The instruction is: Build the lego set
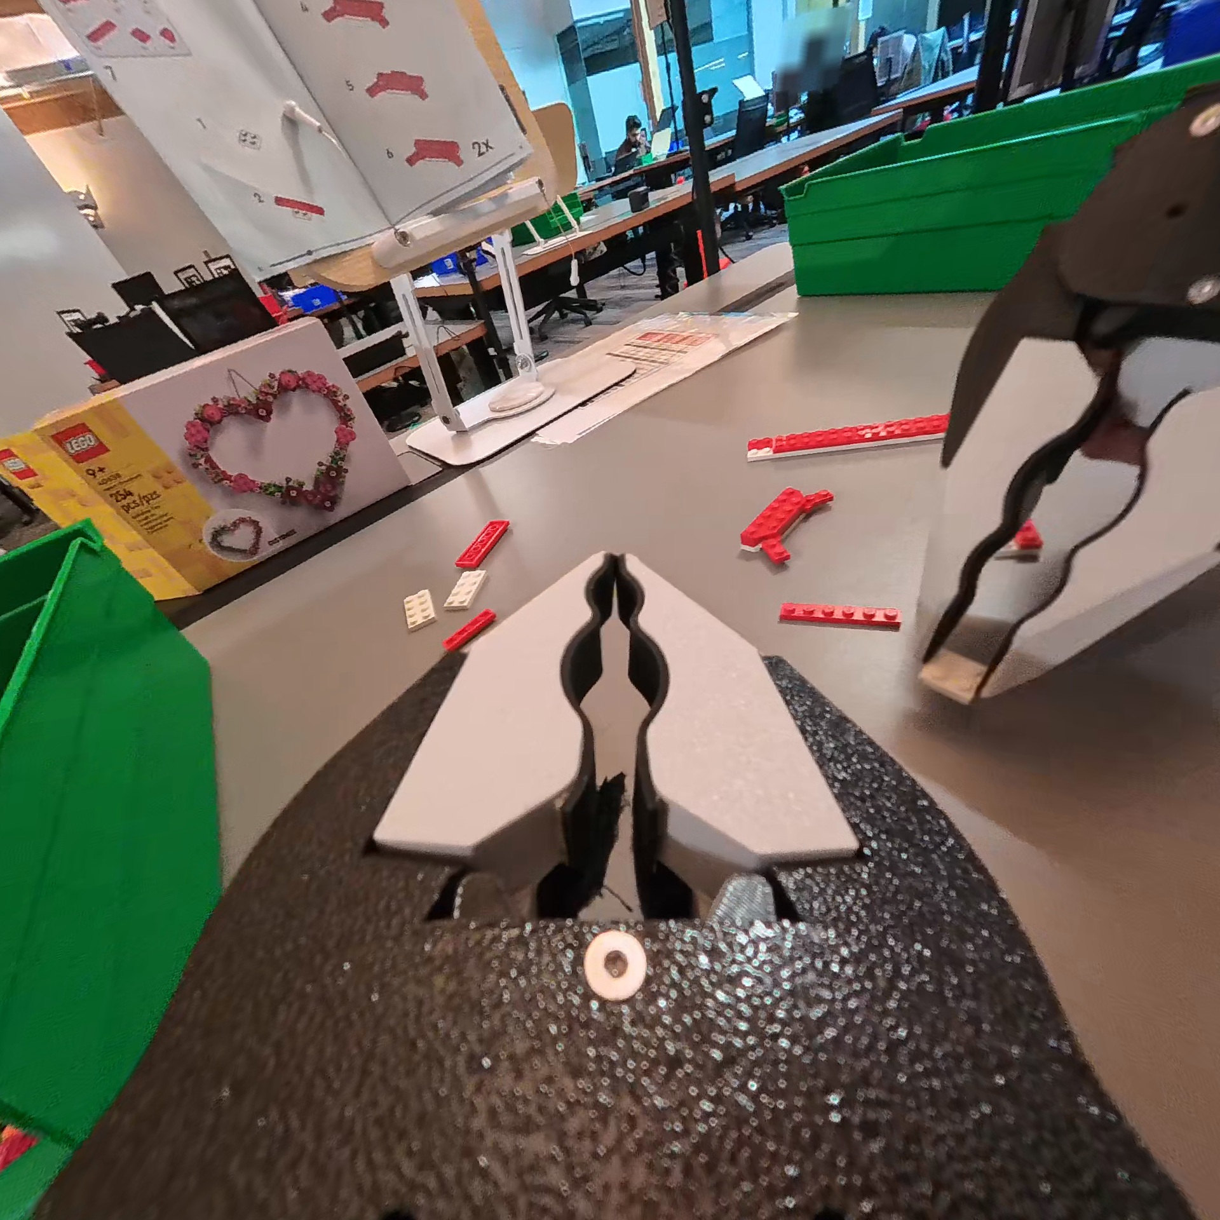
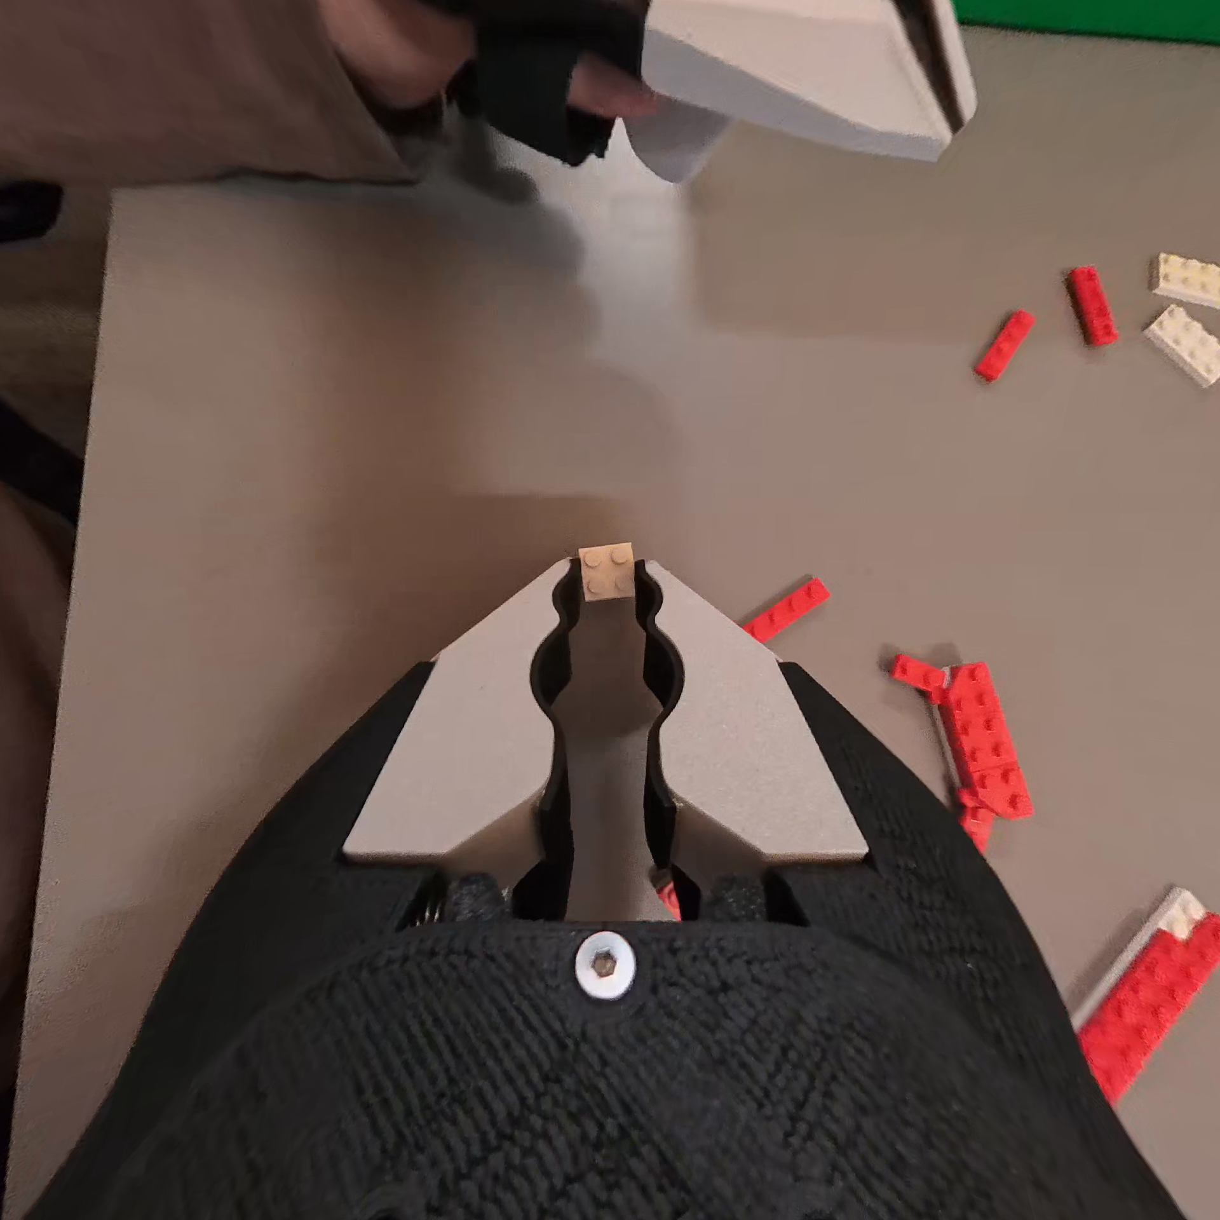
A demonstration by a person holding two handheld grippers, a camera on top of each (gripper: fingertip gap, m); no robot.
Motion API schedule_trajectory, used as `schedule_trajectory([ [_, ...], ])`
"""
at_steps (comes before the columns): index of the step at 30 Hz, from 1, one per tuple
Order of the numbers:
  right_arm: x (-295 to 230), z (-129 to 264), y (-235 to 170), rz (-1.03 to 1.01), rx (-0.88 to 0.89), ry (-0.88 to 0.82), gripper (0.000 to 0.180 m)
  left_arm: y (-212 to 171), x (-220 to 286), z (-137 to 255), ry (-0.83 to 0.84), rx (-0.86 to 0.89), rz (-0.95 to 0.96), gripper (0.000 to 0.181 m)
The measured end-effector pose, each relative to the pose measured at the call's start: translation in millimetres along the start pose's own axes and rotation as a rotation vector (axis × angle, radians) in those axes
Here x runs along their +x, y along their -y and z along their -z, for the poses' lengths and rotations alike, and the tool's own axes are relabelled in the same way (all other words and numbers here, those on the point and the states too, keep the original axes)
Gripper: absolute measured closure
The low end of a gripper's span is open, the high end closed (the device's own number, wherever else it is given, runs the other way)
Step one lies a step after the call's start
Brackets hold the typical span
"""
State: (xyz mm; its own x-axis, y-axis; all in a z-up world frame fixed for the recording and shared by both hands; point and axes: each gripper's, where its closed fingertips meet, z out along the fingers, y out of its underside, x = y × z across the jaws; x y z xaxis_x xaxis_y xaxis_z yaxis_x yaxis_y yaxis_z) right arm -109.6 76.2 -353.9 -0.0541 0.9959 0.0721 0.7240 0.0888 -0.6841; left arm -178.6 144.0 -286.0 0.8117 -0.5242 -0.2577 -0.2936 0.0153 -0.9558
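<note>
My right gripper is shut on a small tan 2x2 plate, pinched at the fingertips above the grey table. In the left wrist view the same gripper hangs at the right with the tan plate at its tips. My left gripper is shut and empty, held above the table. Ahead of it lie a red angled assembly, a long red strip assembly, a red 1x6 plate, two white plates, a red tile and a small red plate.
The set's box and an instruction booklet on a white stand are at the back left. Green bins stand at the left and back right. The table's edge runs down the left of the right wrist view. A gloved hand holds the left gripper. The grippers' ends are close to 12 centimetres from one another.
</note>
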Motion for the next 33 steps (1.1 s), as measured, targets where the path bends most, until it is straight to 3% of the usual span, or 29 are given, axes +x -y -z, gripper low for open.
schedule_trajectory([
  [1,-0.3,-2.5,-1.0,-0.012,0.002,-0.003,0.165,0.6,1.5,0.1,-0.007,0.003,0.003,0.181],
  [8,-5.3,-12.2,-8.8,-0.015,-0.039,-0.015,0.165,-2.5,6.4,0.0,-0.032,-0.015,-0.020,0.181],
  [10,-5.7,-12.5,-8.4,-0.040,-0.041,-0.019,0.149,-2.5,6.3,0.0,-0.033,-0.015,-0.011,0.181],
  [12,-6.9,-8.5,-8.2,-0.074,-0.040,-0.012,0.147,-2.6,5.5,0.4,-0.032,-0.015,-0.008,0.181],
  [16,1.2,7.4,-2.1,-0.189,0.047,-0.025,0.152,-2.4,3.0,1.6,-0.029,-0.014,-0.001,0.181],
  [22,50.1,10.3,-18.7,-0.335,0.028,-0.307,0.158,-3.4,4.4,0.6,-0.039,-0.017,0.011,0.181],
  [26,52.8,1.6,-25.2,-0.344,-0.020,-0.344,0.158,-3.8,7.9,0.5,-0.047,-0.024,-0.009,0.181],
  [33,52.7,-2.4,-27.0,-0.319,-0.064,-0.323,0.174,-4.9,8.7,0.2,-0.056,-0.028,-0.011,0.181],
])
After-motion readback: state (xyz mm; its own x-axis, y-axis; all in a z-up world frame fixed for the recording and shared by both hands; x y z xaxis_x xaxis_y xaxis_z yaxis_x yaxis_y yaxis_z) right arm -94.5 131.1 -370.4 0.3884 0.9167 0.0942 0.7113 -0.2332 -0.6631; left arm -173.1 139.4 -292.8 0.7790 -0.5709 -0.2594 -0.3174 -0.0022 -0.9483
